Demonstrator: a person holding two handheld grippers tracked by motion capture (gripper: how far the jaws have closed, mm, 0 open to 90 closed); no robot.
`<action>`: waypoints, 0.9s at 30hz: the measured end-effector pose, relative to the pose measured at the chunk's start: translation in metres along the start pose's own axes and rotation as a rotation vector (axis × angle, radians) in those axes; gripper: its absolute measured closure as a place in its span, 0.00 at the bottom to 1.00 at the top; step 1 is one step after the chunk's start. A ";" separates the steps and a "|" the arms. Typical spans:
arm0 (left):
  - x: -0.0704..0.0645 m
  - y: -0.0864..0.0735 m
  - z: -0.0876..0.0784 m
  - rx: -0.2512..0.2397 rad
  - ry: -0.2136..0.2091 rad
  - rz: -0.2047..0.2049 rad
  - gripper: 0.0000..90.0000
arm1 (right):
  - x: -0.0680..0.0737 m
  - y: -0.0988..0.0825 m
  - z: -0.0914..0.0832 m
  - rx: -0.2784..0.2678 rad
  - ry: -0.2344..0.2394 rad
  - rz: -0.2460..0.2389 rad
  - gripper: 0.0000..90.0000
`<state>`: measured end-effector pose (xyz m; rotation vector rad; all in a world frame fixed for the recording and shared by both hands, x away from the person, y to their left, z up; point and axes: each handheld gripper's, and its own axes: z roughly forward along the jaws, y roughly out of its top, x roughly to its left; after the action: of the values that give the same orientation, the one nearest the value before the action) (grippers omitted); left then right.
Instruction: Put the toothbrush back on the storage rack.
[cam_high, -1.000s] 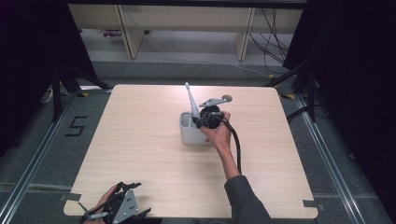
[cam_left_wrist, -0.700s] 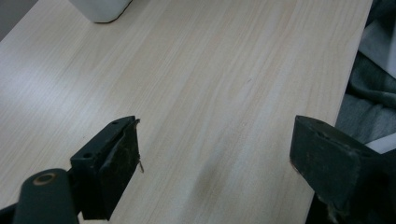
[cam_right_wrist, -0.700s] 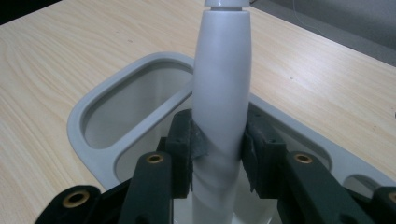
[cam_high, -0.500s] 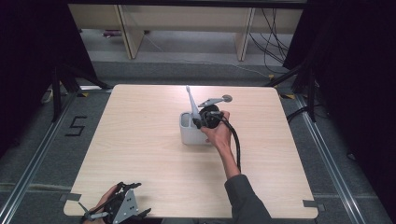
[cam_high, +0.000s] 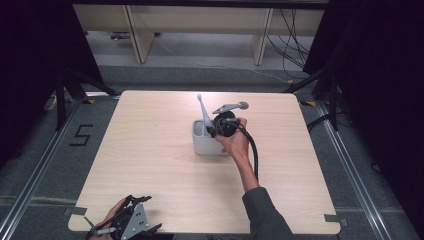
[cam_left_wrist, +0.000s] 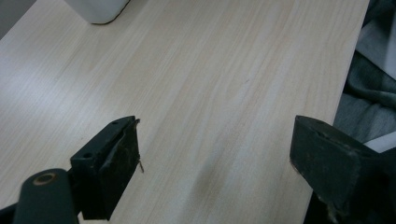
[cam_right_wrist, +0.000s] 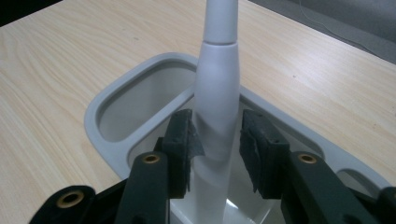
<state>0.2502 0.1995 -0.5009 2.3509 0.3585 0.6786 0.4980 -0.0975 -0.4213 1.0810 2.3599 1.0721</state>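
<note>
Right gripper view looks down the right gripper (cam_right_wrist: 217, 144), whose two black jaws stand on either side of a white tapered handle (cam_right_wrist: 218, 98). The handle rises upright between them out of a pale grey compartmented holder (cam_right_wrist: 107, 140). The left jaw's pad touches the handle's side, while a thin gap shows between the handle and the right jaw, so the jaws are around it rather than tight on it; whether they press it I cannot tell. The handle's foot goes down into the compartment just ahead of the jaw bases, and another oval compartment lies beyond the left jaw. High view shows this gripper (cam_high: 222, 126) held by the right hand (cam_high: 235, 144) over the holder (cam_high: 205, 145) near the middle of the wooden table (cam_high: 150, 150), with the white handle (cam_high: 201, 107) leaning up past it and a grey utensil (cam_high: 230, 107) jutting out beside it. Left gripper view shows the left gripper (cam_left_wrist: 217, 163) with jaws wide apart and nothing between them but bare tabletop (cam_left_wrist: 210, 84); a white rounded corner (cam_left_wrist: 98, 9) sits far ahead of the left jaw, and grey cloth (cam_left_wrist: 369, 88) lies beyond the right jaw, off the table edge. High view places this gripper (cam_high: 125, 225) at the table's near edge.
</note>
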 end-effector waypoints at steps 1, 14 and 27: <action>0.000 0.000 0.000 0.000 -0.001 -0.001 0.17 | 0.001 0.000 -0.001 0.000 0.007 0.012 0.70; 0.000 0.000 0.000 -0.002 0.000 -0.002 0.17 | -0.005 0.002 -0.024 -0.066 0.003 0.027 0.61; 0.000 -0.001 0.000 0.001 -0.003 -0.004 0.17 | -0.014 -0.002 -0.039 -0.102 0.011 0.027 0.50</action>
<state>0.2503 0.1996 -0.5015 2.3512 0.3616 0.6726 0.4837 -0.1283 -0.3972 1.0752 2.2777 1.1970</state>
